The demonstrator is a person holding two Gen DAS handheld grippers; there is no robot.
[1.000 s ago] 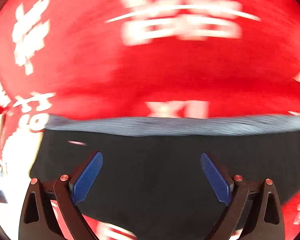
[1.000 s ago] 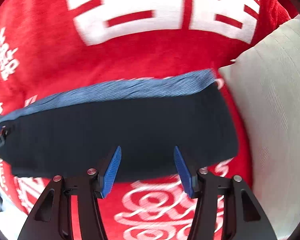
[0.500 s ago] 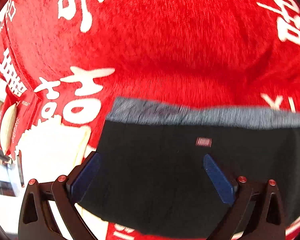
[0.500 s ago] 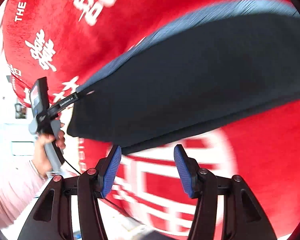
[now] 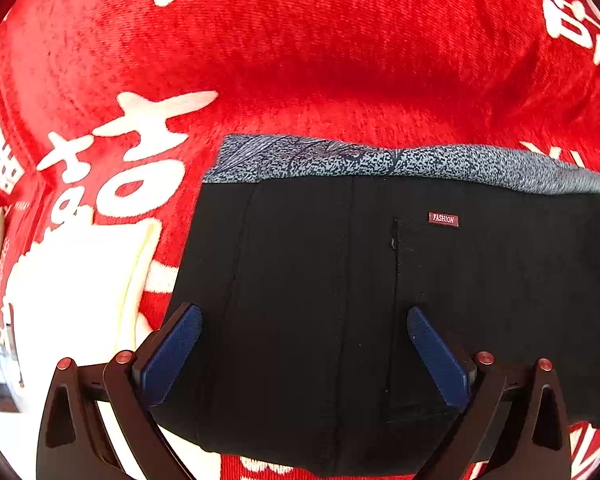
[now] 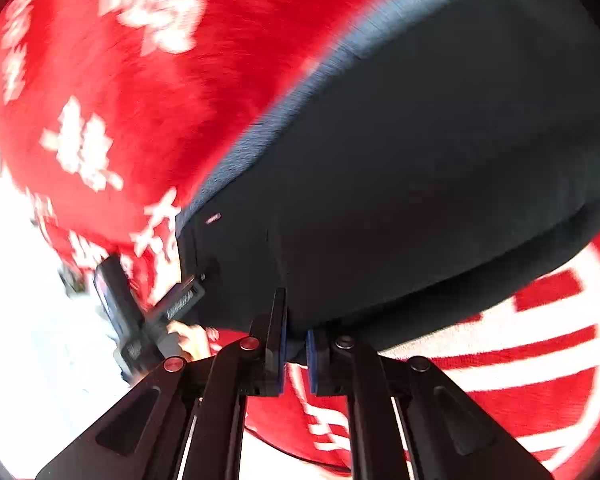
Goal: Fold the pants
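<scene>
Black folded pants (image 5: 300, 280) with a grey speckled waistband (image 5: 380, 160) and a small "FASHION" label (image 5: 443, 219) lie flat on a red blanket (image 5: 300, 60). My left gripper (image 5: 304, 344) is open above the pants' left end, its blue pads wide apart and nothing pinched. In the right wrist view the pants (image 6: 420, 160) stretch away to the upper right. My right gripper (image 6: 295, 344) is shut on their near edge, with dark cloth caught between the pads. The left gripper's body (image 6: 140, 320) and the hand (image 6: 188, 338) holding it show at the lower left.
The red blanket (image 6: 120, 100) with white printed characters covers the whole surface. A cream pillow (image 5: 72, 280) lies left of the pants, close to my left finger. Beyond the blanket's left edge the room is bright and washed out.
The right jaws have closed on the pants' near edge, and that gripper has come closer and tilted. The left gripper has slid to the pants' left end and sunk a little, still open.
</scene>
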